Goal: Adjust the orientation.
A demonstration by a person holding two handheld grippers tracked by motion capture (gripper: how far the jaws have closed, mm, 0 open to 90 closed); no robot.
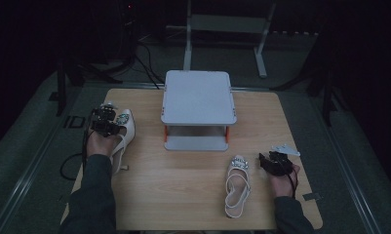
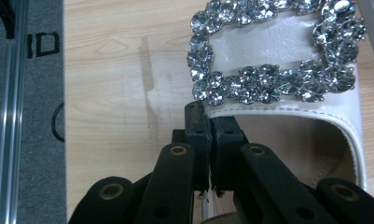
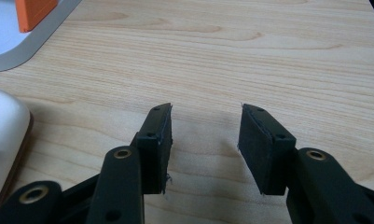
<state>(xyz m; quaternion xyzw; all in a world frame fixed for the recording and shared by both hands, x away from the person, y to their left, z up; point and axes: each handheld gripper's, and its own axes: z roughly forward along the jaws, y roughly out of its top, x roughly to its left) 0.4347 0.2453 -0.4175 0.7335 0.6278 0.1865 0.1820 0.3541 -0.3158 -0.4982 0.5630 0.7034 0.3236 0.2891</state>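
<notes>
1. Two white slingback shoes with jewelled buckles lie on the wooden table (image 1: 193, 195). The left shoe (image 1: 123, 131) sits near the table's left edge. The right shoe (image 1: 237, 185) lies near the front edge, toe pointing away from the person.

2. Left gripper (image 1: 104, 123): jaws fully closed. In the left gripper view the two pads (image 2: 208, 140) meet on the side edge of the shoe's upper, just behind the crystal buckle (image 2: 273, 51). The pinch takes the thin leather rim (image 2: 287, 112), probably because the shoe body is too wide for the jaws and the edge gives a firm hold for lifting.

3. Right gripper (image 1: 273, 163): jaws parted, nothing between them. In the right gripper view, bare wood lies between the pads (image 3: 159, 140). The white shoe toe (image 3: 3, 140) lies off to the left of the jaws, apart from them. The gripper sits just beside the right shoe, a likely standby position for a later pick.

4. A grey two-tier rack (image 1: 198, 97) with orange posts stands at the middle of the table, its open side facing the person. Both shelves are bare. The rack is the likely destination, which would explain its central placement between the two shoes.

5. Judged step in hand: the left shoe has been gripped and is ready to be carried; the right shoe is untouched.
</notes>
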